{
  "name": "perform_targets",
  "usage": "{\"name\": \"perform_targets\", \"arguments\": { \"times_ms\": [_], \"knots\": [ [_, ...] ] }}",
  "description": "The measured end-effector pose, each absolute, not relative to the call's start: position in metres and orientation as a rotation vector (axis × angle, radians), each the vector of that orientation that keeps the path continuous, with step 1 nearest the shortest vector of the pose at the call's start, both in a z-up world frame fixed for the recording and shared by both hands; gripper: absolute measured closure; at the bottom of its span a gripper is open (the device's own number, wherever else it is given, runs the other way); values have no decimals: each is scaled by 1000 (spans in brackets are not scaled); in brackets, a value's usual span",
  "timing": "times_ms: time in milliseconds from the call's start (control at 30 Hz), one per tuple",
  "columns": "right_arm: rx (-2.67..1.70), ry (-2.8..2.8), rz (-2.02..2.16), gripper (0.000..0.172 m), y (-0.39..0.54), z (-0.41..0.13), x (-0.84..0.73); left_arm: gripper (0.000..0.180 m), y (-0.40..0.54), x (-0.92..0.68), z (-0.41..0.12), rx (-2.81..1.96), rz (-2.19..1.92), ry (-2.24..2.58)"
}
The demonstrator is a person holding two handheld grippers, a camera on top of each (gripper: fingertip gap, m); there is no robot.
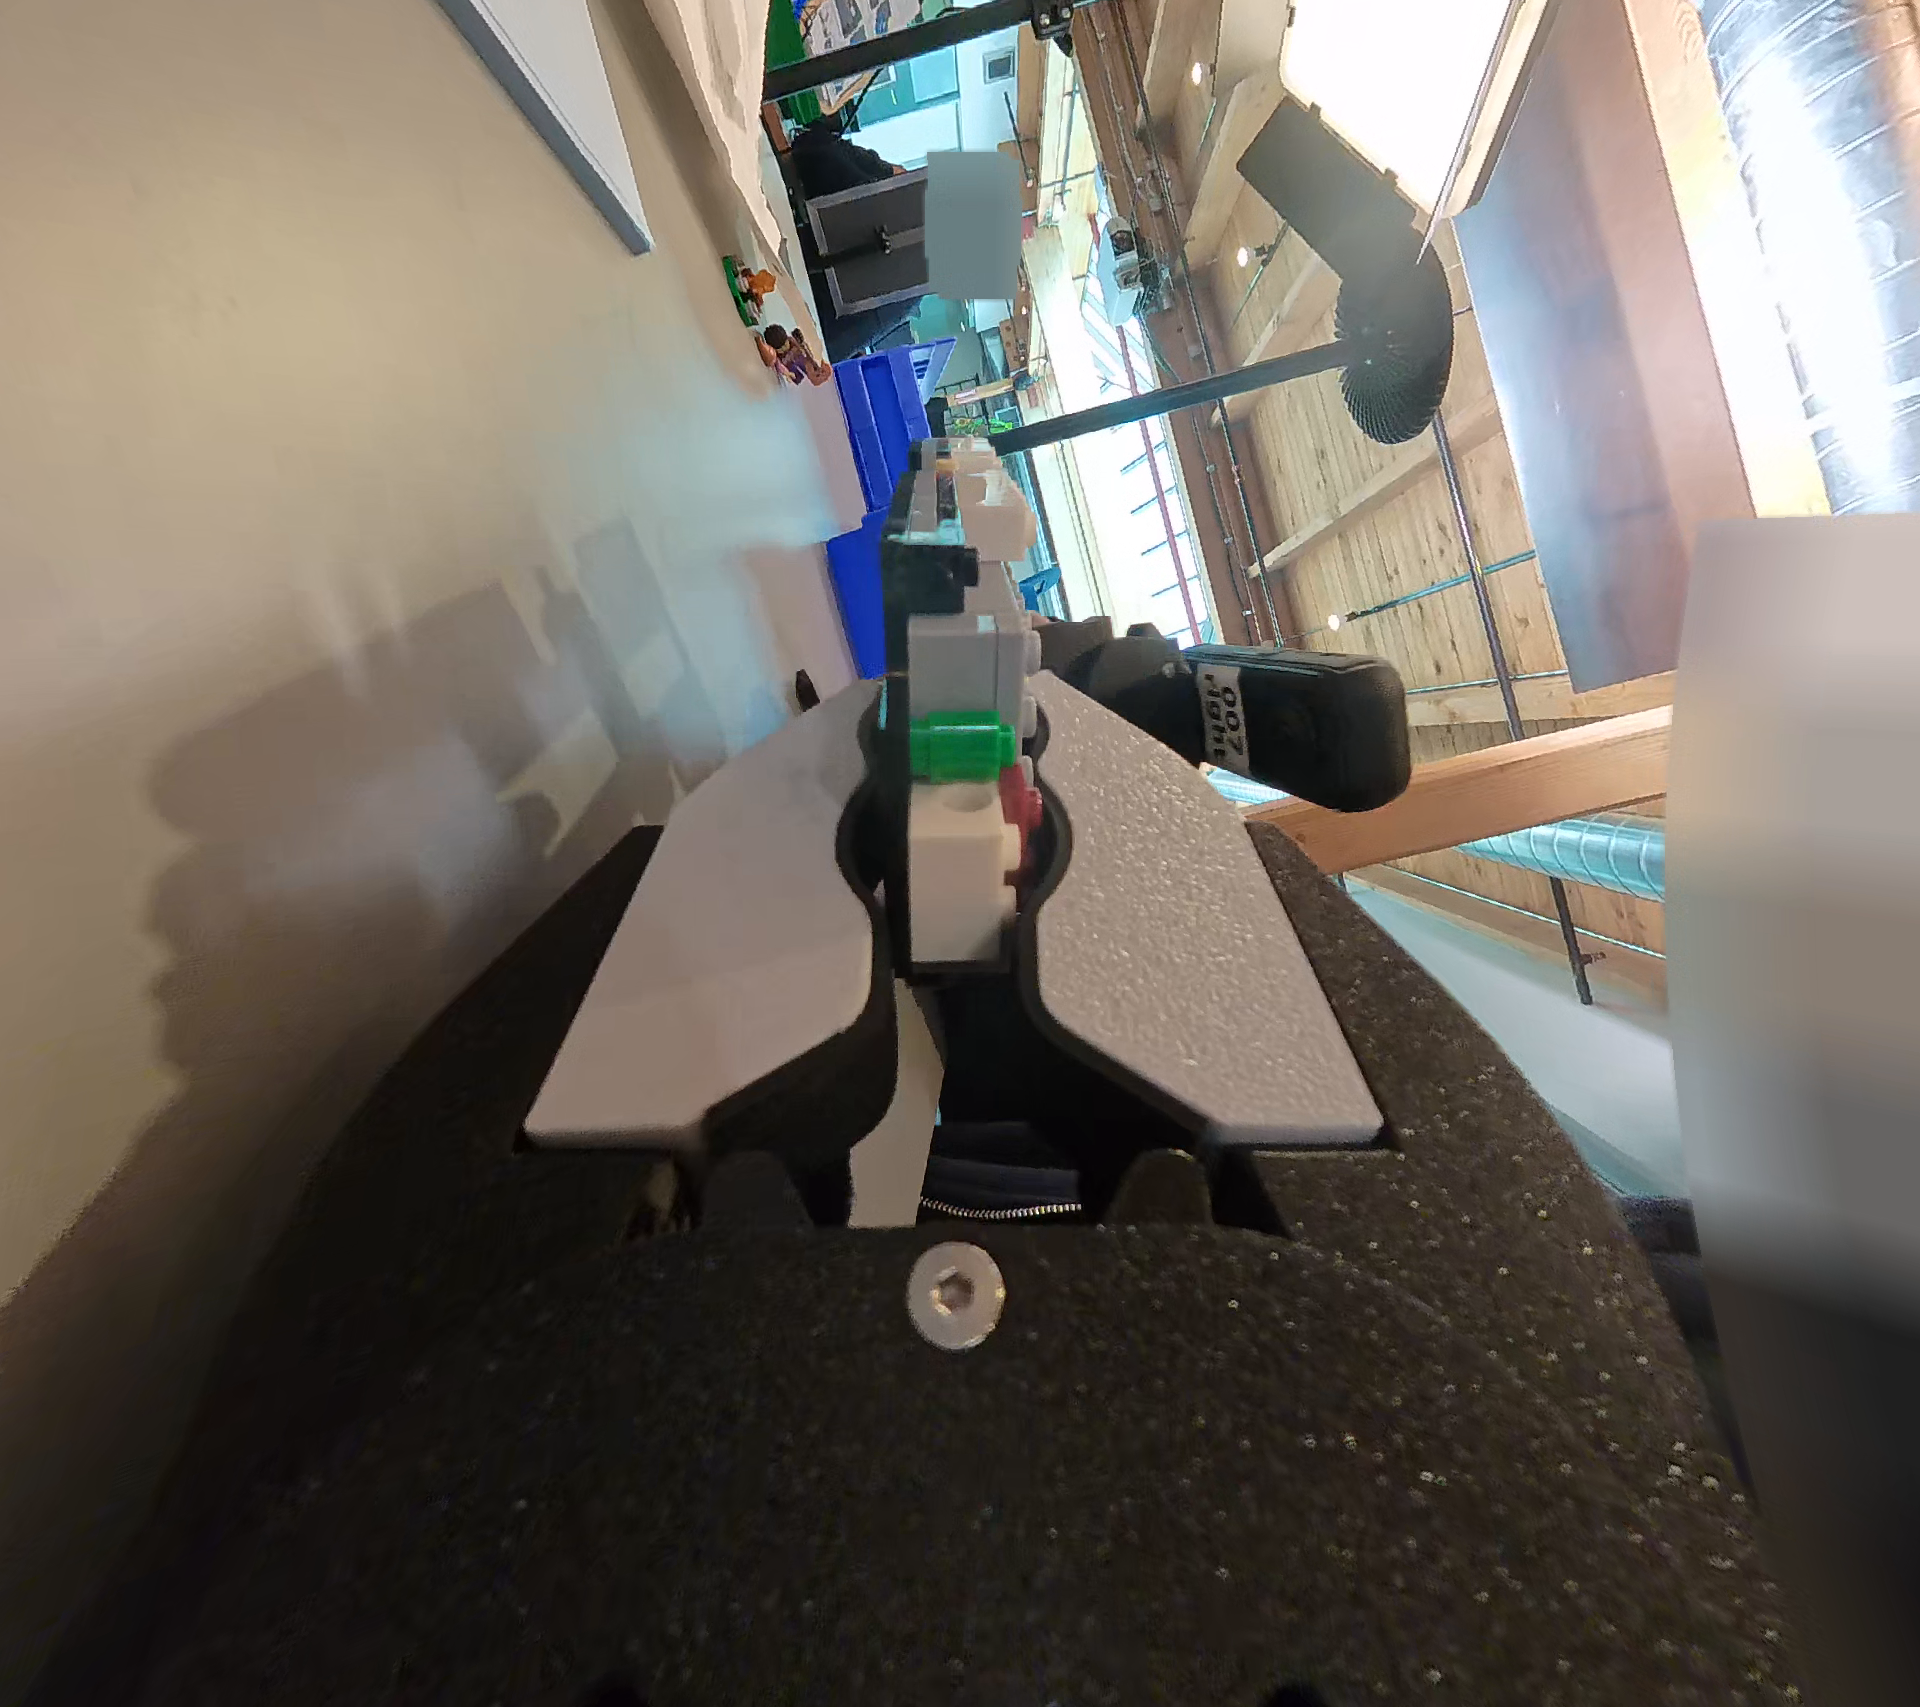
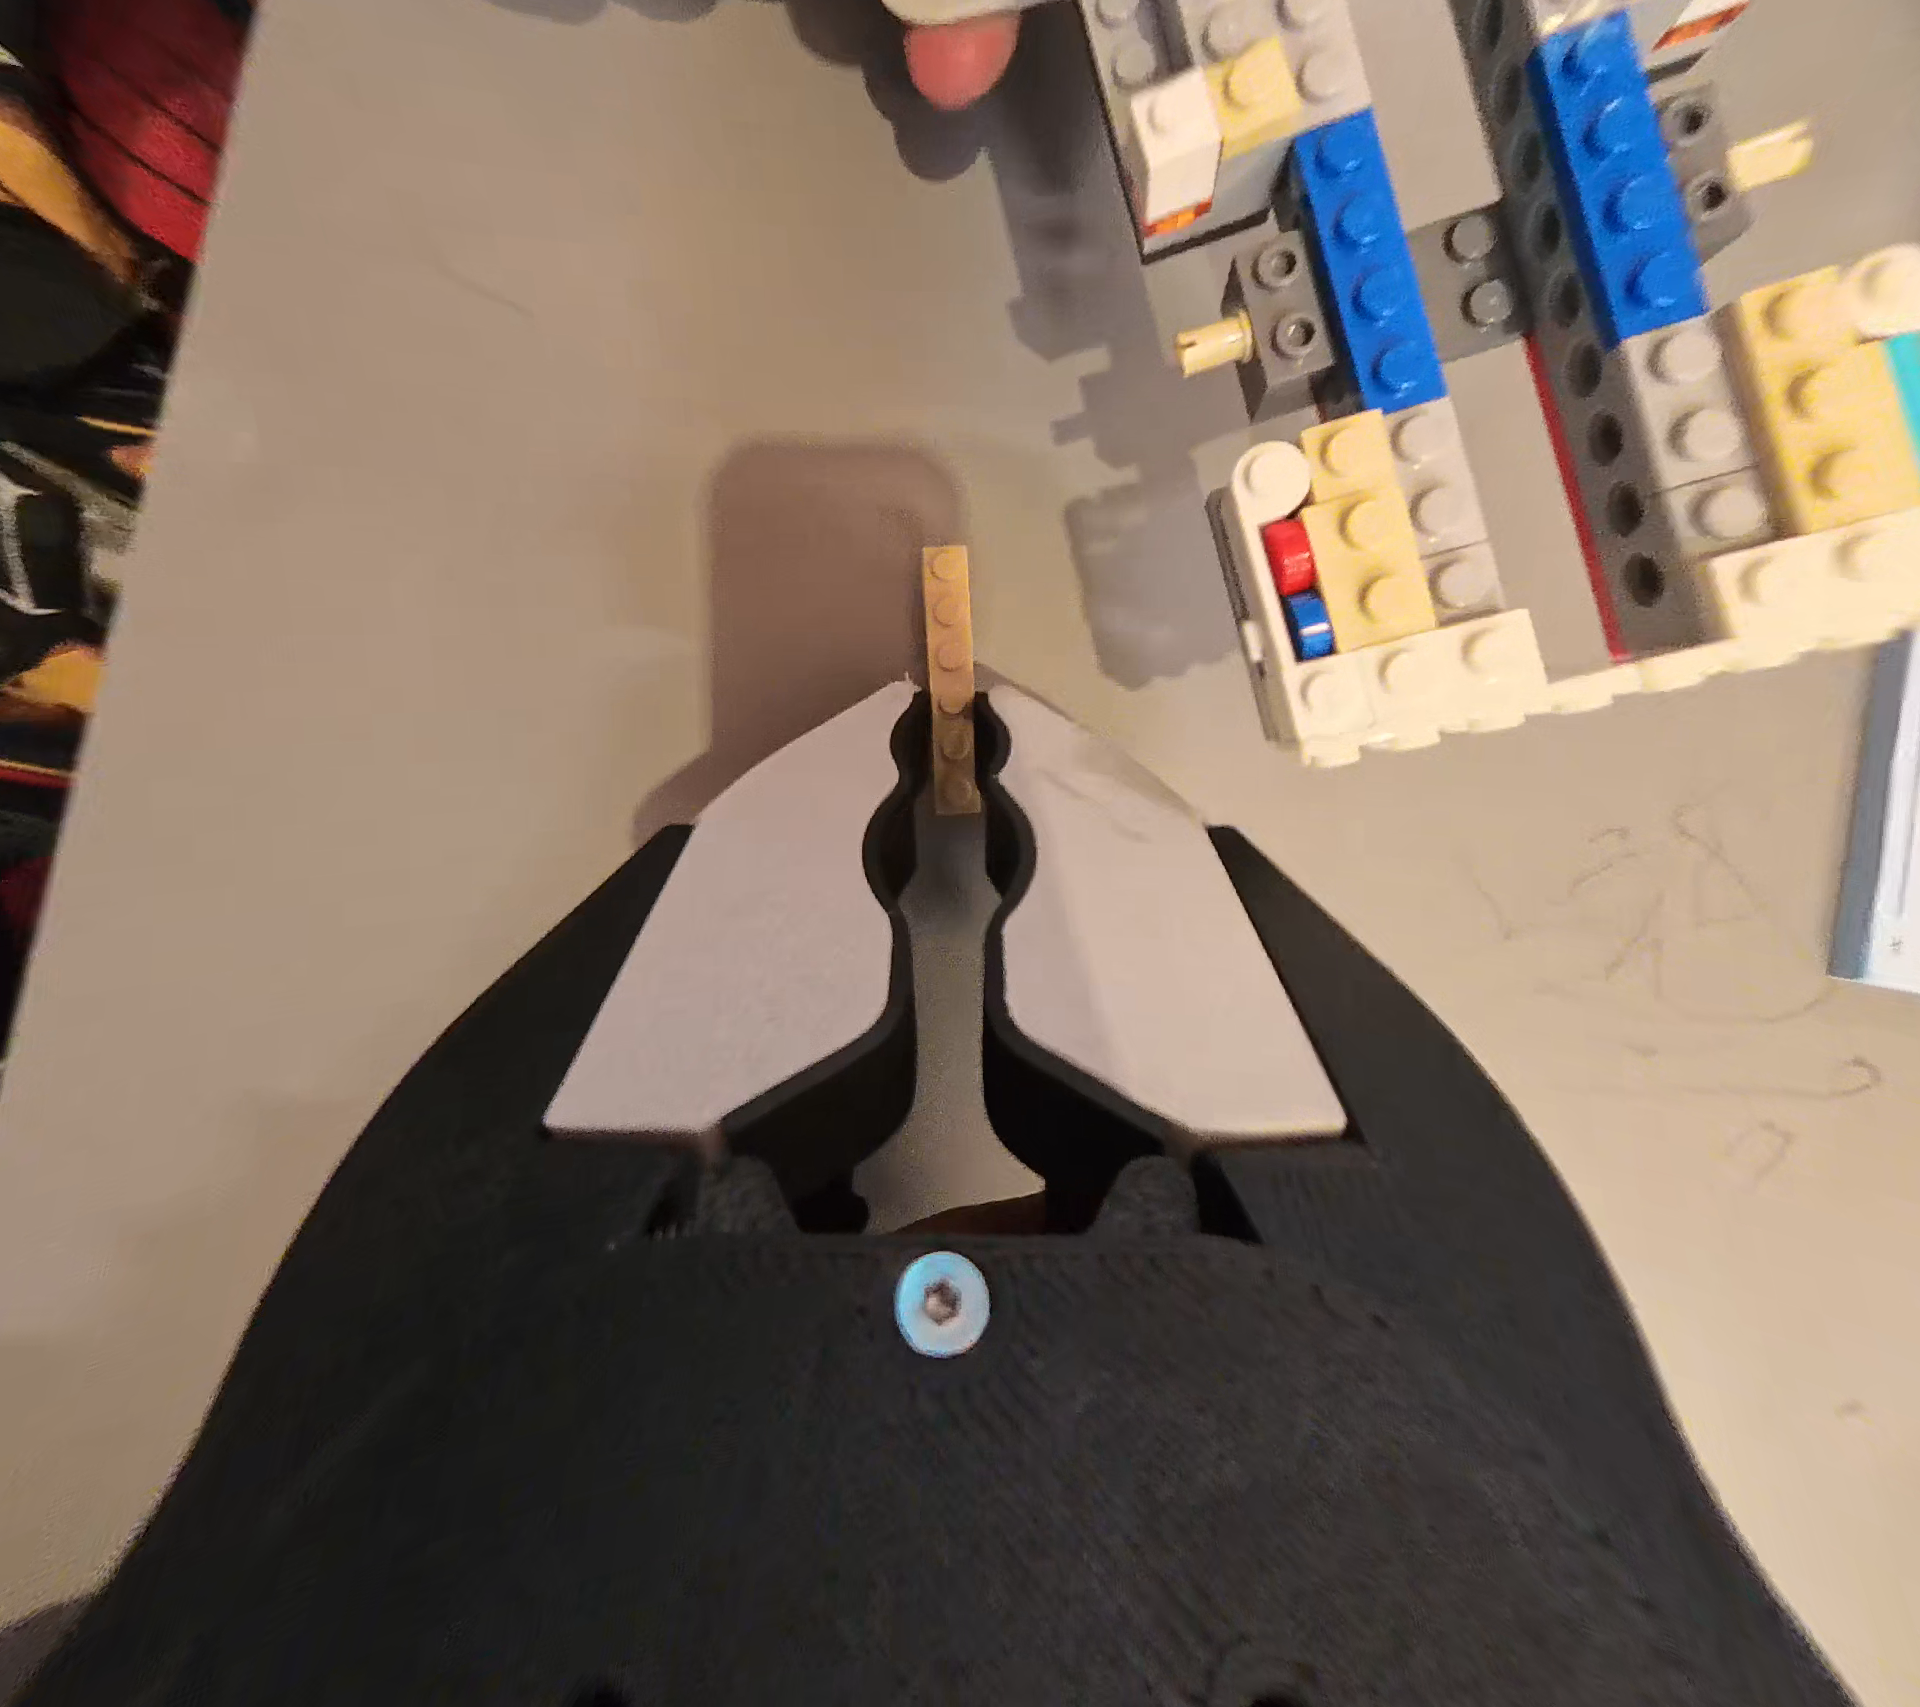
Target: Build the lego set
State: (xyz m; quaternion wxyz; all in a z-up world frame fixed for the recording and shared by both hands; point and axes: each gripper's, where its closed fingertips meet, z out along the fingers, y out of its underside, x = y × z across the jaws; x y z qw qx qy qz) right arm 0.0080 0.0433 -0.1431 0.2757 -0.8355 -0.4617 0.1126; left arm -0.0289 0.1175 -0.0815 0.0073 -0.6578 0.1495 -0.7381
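Tan and narrow, the stud plate [image 2: 953,681] sits pinched between my right gripper [image 2: 951,701] fingers, its far half sticking out over the bare middle of the bench [image 2: 520,327]. My left gripper [image 1: 961,743] is clamped on one end of the long brick model [image 1: 961,784], lifted off the bench, I think. I'd keep the plate level and the model steady so the studs seat squarely.

Tan plate [image 2: 951,670], grey-white-blue brick model [image 2: 1455,255], green brick [image 1: 961,748], beige table [image 2: 520,410]
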Motion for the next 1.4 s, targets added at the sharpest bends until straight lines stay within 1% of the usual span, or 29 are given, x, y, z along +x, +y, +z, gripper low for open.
{"name": "perform_targets", "arguments": {
  "times_ms": [267,367,700,800,1033,1400],
  "knots": [
    [-2053,-1197,295,164,51,-56,-1,160,110,-27,-83,-2069,-2294,475],
    [-2029,-1173,227,164,74,-39,-9,160,102,-25,-83,-2075,-2301,490],
    [-2046,-1289,85,164,120,-63,-27,161,98,-25,-83,-2073,-2294,516],
    [-2049,-1304,98,163,123,-68,-29,160,97,-25,-83,-2074,-2301,519],
    [-2036,-1279,117,157,124,-67,-28,160,98,-24,-83,-2078,-2314,516],
    [-2034,-1238,125,156,126,-66,-24,160,97,-23,-83,-2083,-2314,521]
  ]
}}
